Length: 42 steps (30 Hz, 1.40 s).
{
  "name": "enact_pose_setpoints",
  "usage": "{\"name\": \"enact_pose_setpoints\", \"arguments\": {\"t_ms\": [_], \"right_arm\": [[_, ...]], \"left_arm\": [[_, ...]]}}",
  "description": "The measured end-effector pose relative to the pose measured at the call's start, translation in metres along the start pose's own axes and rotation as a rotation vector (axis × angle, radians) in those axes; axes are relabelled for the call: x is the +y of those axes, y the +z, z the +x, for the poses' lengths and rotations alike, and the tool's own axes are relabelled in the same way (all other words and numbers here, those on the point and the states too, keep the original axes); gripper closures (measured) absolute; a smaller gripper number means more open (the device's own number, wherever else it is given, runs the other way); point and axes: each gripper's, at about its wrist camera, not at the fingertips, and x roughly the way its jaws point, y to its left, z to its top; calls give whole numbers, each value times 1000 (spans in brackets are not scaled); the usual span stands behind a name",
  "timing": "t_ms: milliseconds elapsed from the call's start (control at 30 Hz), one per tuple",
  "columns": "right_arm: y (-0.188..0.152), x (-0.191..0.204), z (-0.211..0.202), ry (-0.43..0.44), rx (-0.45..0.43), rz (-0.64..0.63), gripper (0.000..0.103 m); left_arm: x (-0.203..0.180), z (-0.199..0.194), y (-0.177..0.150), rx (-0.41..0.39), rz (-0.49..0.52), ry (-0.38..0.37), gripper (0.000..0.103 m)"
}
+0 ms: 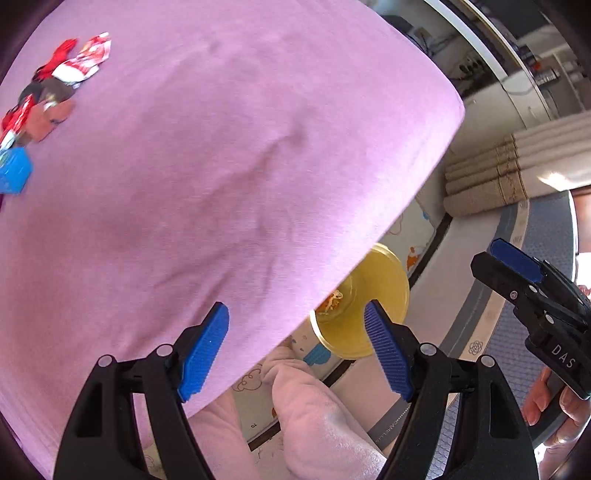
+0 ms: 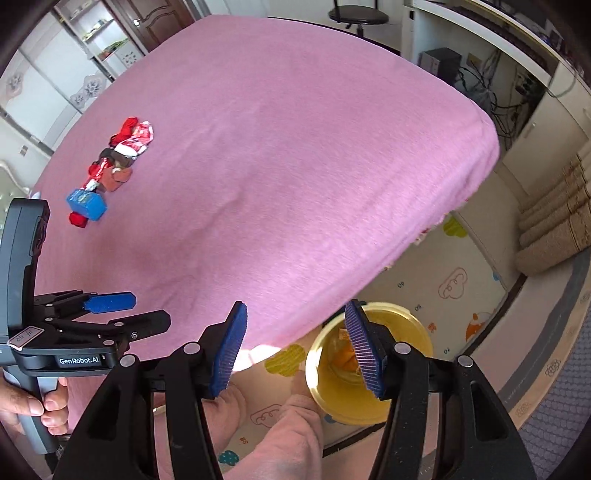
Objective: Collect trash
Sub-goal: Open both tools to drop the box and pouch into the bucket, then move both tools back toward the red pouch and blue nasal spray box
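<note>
A pile of crumpled wrappers (image 2: 122, 151), red, white and brown, lies on the pink bed cover (image 2: 280, 155) at the far left, with a blue packet (image 2: 86, 205) at its near end. The left wrist view has the same wrappers (image 1: 62, 74) and blue packet (image 1: 14, 173) at its left edge. A yellow bin (image 2: 332, 402) stands on the floor by the bed's near edge, with orange scraps inside. My right gripper (image 2: 295, 350) hangs open above the bed edge and the bin, nothing between its pads. My left gripper (image 1: 297, 350) is open and empty too, over the same edge, the yellow bin (image 1: 391, 291) just beyond.
A person's pink-clad legs (image 2: 295, 435) stand on a cartoon play mat (image 2: 454, 280) beside the bin. Rolled beige rugs (image 2: 554, 221) lie along the right wall. A desk with cables (image 2: 491, 85) and a stool (image 2: 356, 14) stand past the bed. Each gripper shows in the other's view.
</note>
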Motion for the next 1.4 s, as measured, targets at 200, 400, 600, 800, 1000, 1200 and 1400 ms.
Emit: {"name": "enact_pose_setpoints", "arguments": {"t_ms": [200,400,600,800,1000,1200,1400], "right_arm": [[34,117,18,100,-5,-135,48],[49,221,37,173,6,-244,48],[64,300,51,203,3,-330,48],[86,355,71,212,1,-407,40],[108,387,95,221,4,-499,29],[134,406,129,243,35,-553,20],[153,426,170,289,109,-589,19]], "left_arm": [[126,-56,-13,-80,-178,54,27],[229,-103,-32,-157,-292,91,27],[288,-131,-35,-220,-354,96,24],[327,-142,-26,-261,-416,90,20],[354,-146,-15,-291,-481,99,16],[385,-140,0,-295,-543,93,10],[419,-124,12,-276,-624,80,8]]}}
